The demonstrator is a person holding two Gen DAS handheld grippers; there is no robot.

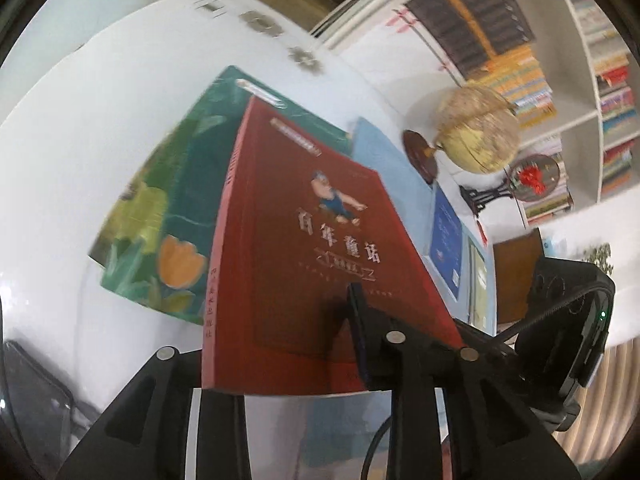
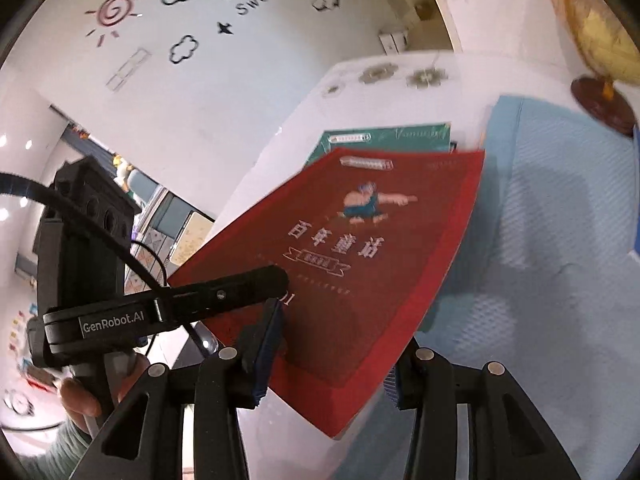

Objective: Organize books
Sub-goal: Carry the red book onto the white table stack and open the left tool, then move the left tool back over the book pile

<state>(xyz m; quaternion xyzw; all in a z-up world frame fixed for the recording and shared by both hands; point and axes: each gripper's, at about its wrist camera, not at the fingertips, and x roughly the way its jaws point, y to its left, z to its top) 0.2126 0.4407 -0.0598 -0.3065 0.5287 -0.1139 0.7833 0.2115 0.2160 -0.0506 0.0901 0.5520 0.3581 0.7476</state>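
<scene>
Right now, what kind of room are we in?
Probably a reading room or children's library: packed white bookshelves, a globe on the white table, and cartoon wall decals reading "Life is Sweet".

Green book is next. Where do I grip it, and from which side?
Probably its near edge by the orange tulip, coming in from the bare table side. The green book lies flat on the table, so pinch through its thickness, one finger slid beneath. The red book hides its other side, next to the blue mat.
</scene>
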